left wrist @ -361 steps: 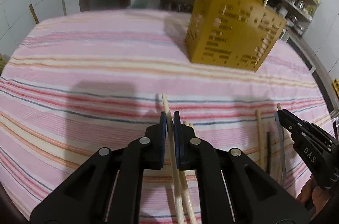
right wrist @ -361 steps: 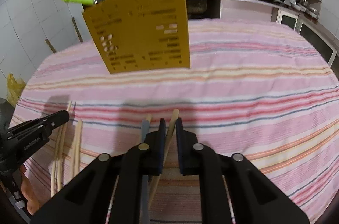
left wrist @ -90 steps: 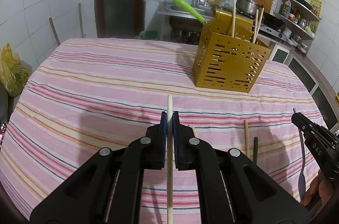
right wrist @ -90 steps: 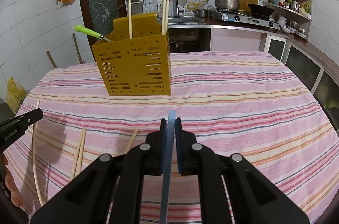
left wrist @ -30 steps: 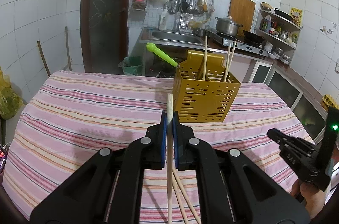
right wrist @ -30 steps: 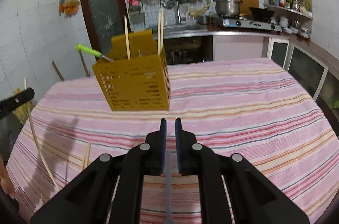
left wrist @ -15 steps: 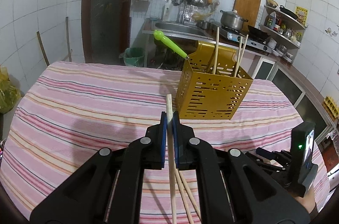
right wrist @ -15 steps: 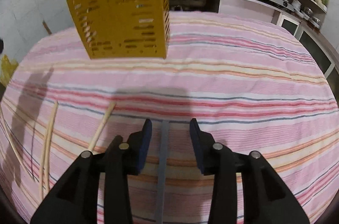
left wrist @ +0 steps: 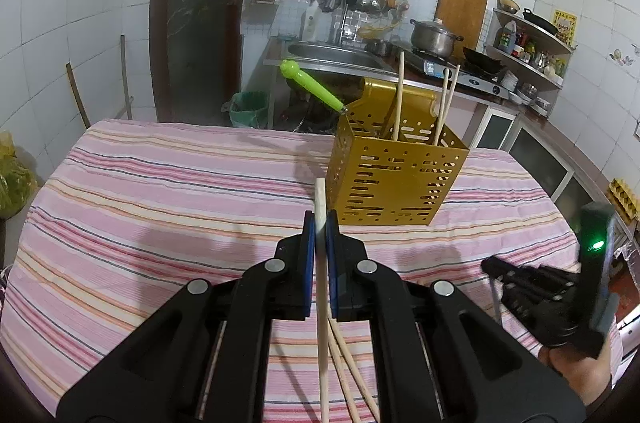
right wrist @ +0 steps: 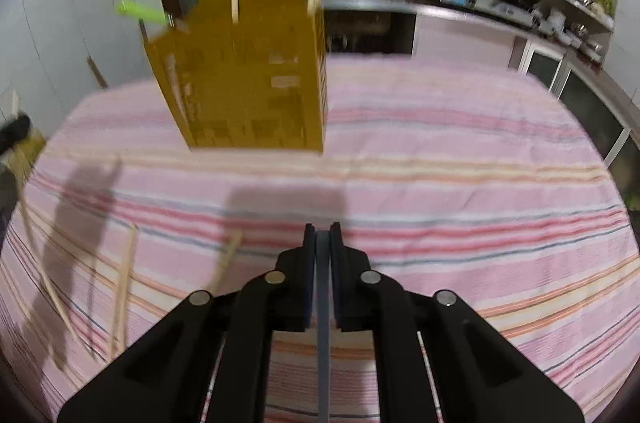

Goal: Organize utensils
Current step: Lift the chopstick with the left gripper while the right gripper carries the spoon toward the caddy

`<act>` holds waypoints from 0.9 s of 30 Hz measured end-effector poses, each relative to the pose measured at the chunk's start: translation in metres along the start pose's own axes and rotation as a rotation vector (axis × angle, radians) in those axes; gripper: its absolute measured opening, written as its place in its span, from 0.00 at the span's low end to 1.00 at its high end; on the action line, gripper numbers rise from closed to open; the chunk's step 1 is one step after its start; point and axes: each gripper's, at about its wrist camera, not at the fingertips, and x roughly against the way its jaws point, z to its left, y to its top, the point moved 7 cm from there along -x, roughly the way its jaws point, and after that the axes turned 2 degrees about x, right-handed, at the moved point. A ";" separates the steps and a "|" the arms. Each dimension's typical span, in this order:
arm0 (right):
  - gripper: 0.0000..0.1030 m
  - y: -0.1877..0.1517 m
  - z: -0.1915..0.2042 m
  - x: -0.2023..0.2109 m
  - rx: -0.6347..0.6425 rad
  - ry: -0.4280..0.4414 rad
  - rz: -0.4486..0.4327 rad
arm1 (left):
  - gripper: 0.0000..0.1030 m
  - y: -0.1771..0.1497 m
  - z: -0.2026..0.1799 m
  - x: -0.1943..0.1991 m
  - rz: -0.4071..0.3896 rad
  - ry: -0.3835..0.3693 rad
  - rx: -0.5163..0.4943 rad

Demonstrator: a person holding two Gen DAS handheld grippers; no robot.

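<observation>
One yellow holder [left wrist: 394, 183] is standing with three chopsticks [left wrist: 398, 95] and one green-handled utensil [left wrist: 310, 85] in it; two grippers are showing.

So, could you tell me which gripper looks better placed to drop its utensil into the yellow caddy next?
Left gripper: its chopstick already points beside the yellow caddy.

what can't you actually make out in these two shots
- Right wrist view: the yellow utensil holder is motion-blurred, so its slots and contents are unclear.
- Right wrist view: the thin grey utensil in the right tongs has its ends hidden or cut off, so its type is unknown.
- Left wrist view: the chopstick in the left tongs is cut off at the bottom edge.
</observation>
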 end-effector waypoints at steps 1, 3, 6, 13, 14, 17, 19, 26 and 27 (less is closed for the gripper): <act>0.07 0.005 0.000 0.009 -0.007 -0.002 -0.037 | 0.04 0.000 -0.001 0.001 -0.004 -0.002 -0.002; 0.07 0.013 0.000 0.021 -0.012 -0.004 -0.096 | 0.04 0.001 -0.004 0.004 -0.014 -0.002 -0.008; 0.07 0.024 -0.001 0.041 -0.021 -0.020 -0.209 | 0.04 0.001 -0.006 0.008 -0.026 -0.003 -0.015; 0.07 0.032 0.000 0.069 -0.039 -0.045 -0.371 | 0.04 0.003 -0.004 0.020 -0.075 -0.001 -0.013; 0.07 0.032 0.001 0.073 -0.039 -0.050 -0.394 | 0.04 0.003 -0.003 0.023 -0.083 -0.003 -0.010; 0.07 0.035 0.000 0.079 -0.037 -0.059 -0.423 | 0.04 0.003 -0.002 0.028 -0.099 0.000 -0.011; 0.07 0.037 -0.001 0.080 -0.043 -0.057 -0.427 | 0.04 0.004 -0.003 0.031 -0.110 0.002 -0.014; 0.07 0.037 -0.003 0.081 -0.046 -0.056 -0.428 | 0.04 0.008 -0.005 0.045 -0.149 0.010 -0.032; 0.07 0.037 -0.003 0.083 -0.045 -0.055 -0.430 | 0.04 0.010 -0.006 0.047 -0.154 0.011 -0.033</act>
